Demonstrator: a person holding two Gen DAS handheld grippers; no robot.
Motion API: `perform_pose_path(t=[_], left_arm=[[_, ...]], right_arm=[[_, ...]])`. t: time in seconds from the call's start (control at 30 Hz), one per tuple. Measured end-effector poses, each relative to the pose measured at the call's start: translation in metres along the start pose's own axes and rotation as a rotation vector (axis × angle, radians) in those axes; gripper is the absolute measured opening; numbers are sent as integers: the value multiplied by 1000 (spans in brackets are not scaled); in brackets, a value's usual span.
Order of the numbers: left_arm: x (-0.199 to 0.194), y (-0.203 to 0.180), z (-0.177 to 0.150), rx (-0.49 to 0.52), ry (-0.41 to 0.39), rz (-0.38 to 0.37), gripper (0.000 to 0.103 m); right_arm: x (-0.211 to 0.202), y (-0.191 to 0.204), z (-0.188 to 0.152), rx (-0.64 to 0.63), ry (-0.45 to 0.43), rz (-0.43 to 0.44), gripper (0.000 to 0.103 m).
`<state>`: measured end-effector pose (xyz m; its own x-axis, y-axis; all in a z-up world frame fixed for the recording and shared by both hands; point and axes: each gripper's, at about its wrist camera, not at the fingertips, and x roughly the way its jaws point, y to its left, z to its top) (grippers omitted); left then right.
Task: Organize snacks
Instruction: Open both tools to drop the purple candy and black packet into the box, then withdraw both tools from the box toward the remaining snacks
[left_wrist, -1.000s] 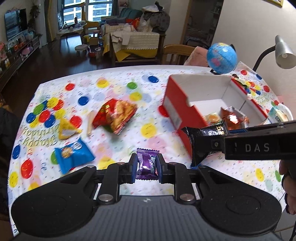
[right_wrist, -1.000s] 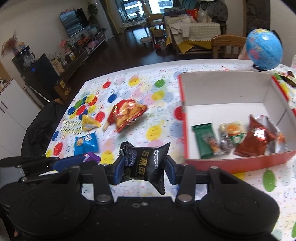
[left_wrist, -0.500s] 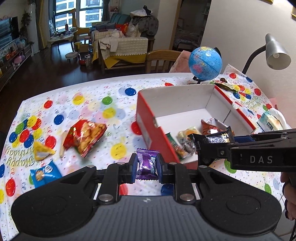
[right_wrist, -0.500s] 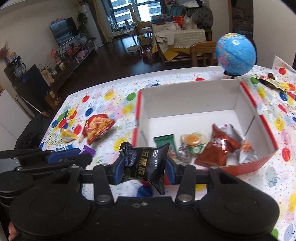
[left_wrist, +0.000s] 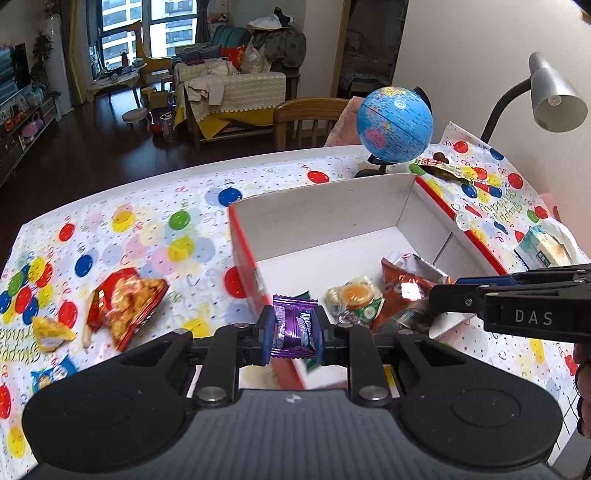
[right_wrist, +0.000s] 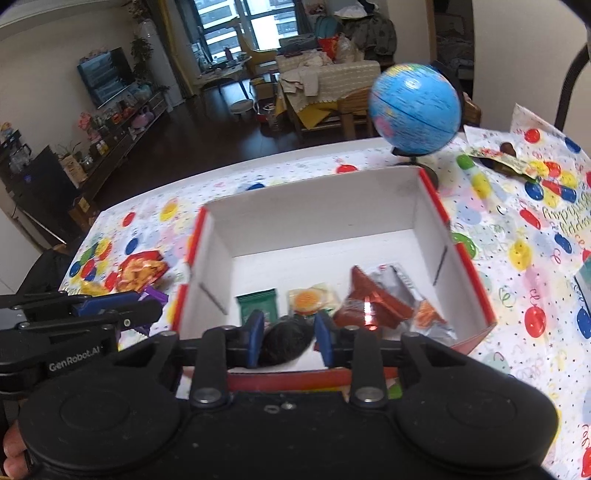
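My left gripper (left_wrist: 294, 330) is shut on a purple candy packet (left_wrist: 294, 328), held over the near left corner of the red and white box (left_wrist: 317, 210). My right gripper (right_wrist: 289, 341) sits over the box's near wall (right_wrist: 295, 380); a blurred black snack packet (right_wrist: 286, 341) lies between its blue pads, and the pads look slightly parted. Inside the box lie a green packet (right_wrist: 258, 304), an orange-print packet (right_wrist: 313, 301) and a brown foil bag (right_wrist: 373, 299). The right gripper also shows in the left wrist view (left_wrist: 443, 299).
On the balloon-print tablecloth left of the box lie a red chip bag (left_wrist: 123, 301), a yellow packet (left_wrist: 51, 332) and a blue packet (left_wrist: 51, 371). A globe (left_wrist: 394, 123) stands behind the box. A desk lamp (left_wrist: 554, 99) and a tissue pack (left_wrist: 546, 247) are on the right.
Both grippers have moved forward and right to the box. The black packet has dropped lower between the right pads and now looks blurred.
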<state>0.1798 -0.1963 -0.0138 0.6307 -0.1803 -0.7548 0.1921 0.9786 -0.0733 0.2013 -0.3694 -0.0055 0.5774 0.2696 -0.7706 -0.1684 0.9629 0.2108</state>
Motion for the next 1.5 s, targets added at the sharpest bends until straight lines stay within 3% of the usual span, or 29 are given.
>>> perform_pose_path(t=[0.27, 0.53, 0.87, 0.97, 1.1, 1.27, 1.37, 1.5], left_arm=[[43, -24, 20, 22, 50, 3, 21], [85, -46, 15, 64, 134, 13, 21], [97, -52, 8, 68, 173, 11, 21], [96, -50, 8, 52, 187, 4, 31], [87, -48, 7, 40, 164, 1, 54], [70, -48, 7, 37, 140, -8, 55], [59, -45, 6, 24, 123, -11, 62], [44, -38, 4, 10, 102, -16, 62]], right_arm=[[14, -41, 8, 46, 11, -13, 27], [22, -59, 1, 67, 39, -7, 29], [32, -63, -6, 63, 76, 4, 33], [32, -63, -8, 63, 80, 8, 34], [29, -62, -10, 59, 78, 10, 36], [20, -59, -10, 51, 67, 14, 44], [14, -55, -10, 50, 61, 22, 48], [6, -46, -11, 26, 46, 25, 59]])
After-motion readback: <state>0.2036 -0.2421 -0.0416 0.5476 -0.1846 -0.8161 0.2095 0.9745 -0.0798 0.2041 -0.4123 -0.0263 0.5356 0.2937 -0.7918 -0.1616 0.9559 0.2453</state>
